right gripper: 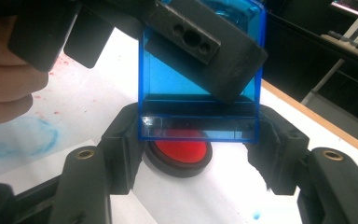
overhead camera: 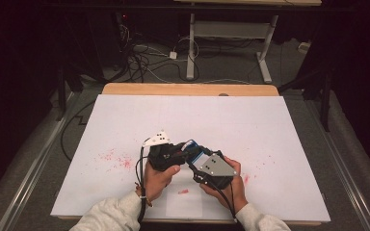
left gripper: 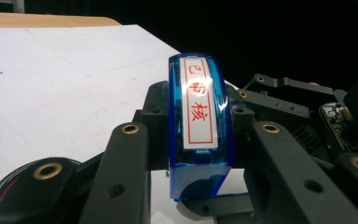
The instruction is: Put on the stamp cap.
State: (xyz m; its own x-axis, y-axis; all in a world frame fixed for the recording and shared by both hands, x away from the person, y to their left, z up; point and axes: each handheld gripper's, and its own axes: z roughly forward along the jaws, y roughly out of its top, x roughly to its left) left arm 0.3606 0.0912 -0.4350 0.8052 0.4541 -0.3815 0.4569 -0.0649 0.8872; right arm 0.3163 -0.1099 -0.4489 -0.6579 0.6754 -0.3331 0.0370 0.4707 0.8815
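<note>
A clear blue stamp (overhead camera: 195,150) with a white label of red characters (left gripper: 199,100) is held above the white sheet between both grippers. My left gripper (overhead camera: 187,150), in the person's left hand, is shut on the stamp (left gripper: 200,154); one of its jaws lies slanted across the stamp's upper face in the right gripper view. My right gripper (overhead camera: 201,160) is shut on the stamp's lower end (right gripper: 200,128), one jaw on each side. Under the stamp a round black pad with red ink (right gripper: 182,151) sits on the sheet.
A white sheet (overhead camera: 188,115) covers the wooden table (overhead camera: 188,89) and carries red ink specks (overhead camera: 115,159) and a red mark (overhead camera: 183,191). There is a blue ink smear (right gripper: 18,135) near the left hand's fingers. A desk frame (overhead camera: 231,33) and floor cables stand beyond.
</note>
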